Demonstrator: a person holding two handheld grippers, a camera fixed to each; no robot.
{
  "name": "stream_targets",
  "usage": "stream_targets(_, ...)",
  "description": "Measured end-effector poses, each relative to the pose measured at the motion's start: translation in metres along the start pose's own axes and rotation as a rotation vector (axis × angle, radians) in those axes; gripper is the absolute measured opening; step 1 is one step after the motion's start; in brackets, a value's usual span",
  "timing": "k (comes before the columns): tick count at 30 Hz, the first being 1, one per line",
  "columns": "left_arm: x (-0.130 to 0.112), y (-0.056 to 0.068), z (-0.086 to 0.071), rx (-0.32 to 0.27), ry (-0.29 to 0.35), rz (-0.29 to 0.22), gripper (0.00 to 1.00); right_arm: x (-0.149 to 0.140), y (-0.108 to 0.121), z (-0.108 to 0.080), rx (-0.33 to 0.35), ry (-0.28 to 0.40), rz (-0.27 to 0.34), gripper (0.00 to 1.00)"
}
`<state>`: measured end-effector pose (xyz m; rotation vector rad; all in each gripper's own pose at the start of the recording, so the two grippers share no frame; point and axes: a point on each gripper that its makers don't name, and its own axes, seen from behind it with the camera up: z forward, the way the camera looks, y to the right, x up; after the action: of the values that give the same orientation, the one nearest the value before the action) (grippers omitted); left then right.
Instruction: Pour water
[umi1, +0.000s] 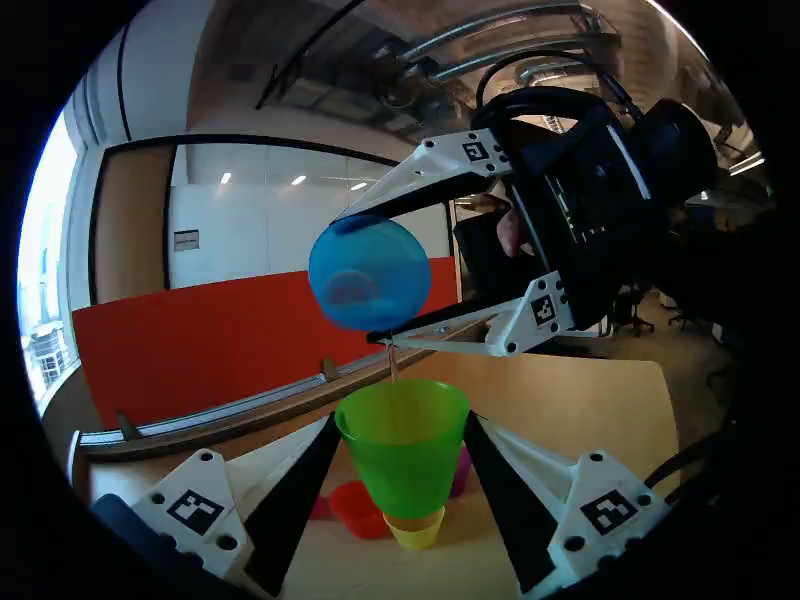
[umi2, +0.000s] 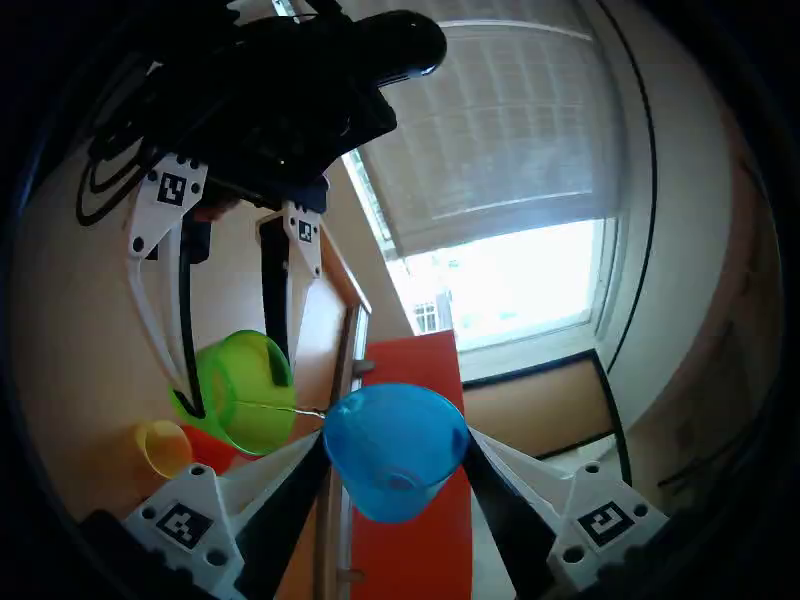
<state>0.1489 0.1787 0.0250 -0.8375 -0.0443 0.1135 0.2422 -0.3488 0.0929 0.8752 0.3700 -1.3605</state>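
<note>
1. At 6 o'clock in the left gripper view, the left gripper (umi1: 403, 432) was seen with its two fingers pressed against opposite sides of a green cup (umi1: 405, 468), which was held upright with its mouth open to the top.
2. Directly above, toward 12 o'clock, a blue cup (umi1: 368, 272) was held tipped over, clamped between the two fingers of the right gripper (umi1: 362, 276). That gripper's dark body reached off toward 2 o'clock, and part of a hand (umi1: 510, 232) was glimpsed behind it.
3. A thin stream of water (umi1: 393, 362) was seen running from the low edge of the blue cup down into the mouth of the green cup.
4. Under the green cup, on the wooden table (umi1: 600, 400), a red cup (umi1: 358, 505) and a yellow cup (umi1: 415, 530) were seen close together. A purple cup (umi1: 460, 472) was partly hidden at the green cup's 4 o'clock side.
5. Behind the table, from 9 o'clock toward the centre, a red partition (umi1: 200, 350) was seen.
6. At 6 o'clock in the right gripper view, the right gripper's jaws were seen closed on the blue cup from both sides.
7. Toward 9 o'clock of the blue cup in that view, the green cup was gripped between the left gripper's fingers. The stream was drawn as a fine line from the blue rim to the green one, and the yellow and red cups were seen just beyond.
</note>
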Motion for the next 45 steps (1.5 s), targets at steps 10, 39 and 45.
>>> stream_targets(10, 0.0027, 0.0002, -0.0011, 0.001, 0.005, -0.001, 0.88, 0.0024, 0.0005, 0.0013, -0.005, 0.0, -0.014, 0.91)
stream_targets(39, 0.0031, -0.003, -0.0015, 0.009, 0.015, -0.006, 0.88, -0.0013, 0.0063, 0.0046, -0.011, -0.004, -0.058, 0.91)
stream_targets(45, 0.0034, -0.0034, -0.0015, 0.009, 0.015, -0.007, 0.88, 0.0016, 0.0075, 0.005, -0.014, 0.001, -0.064, 0.91)
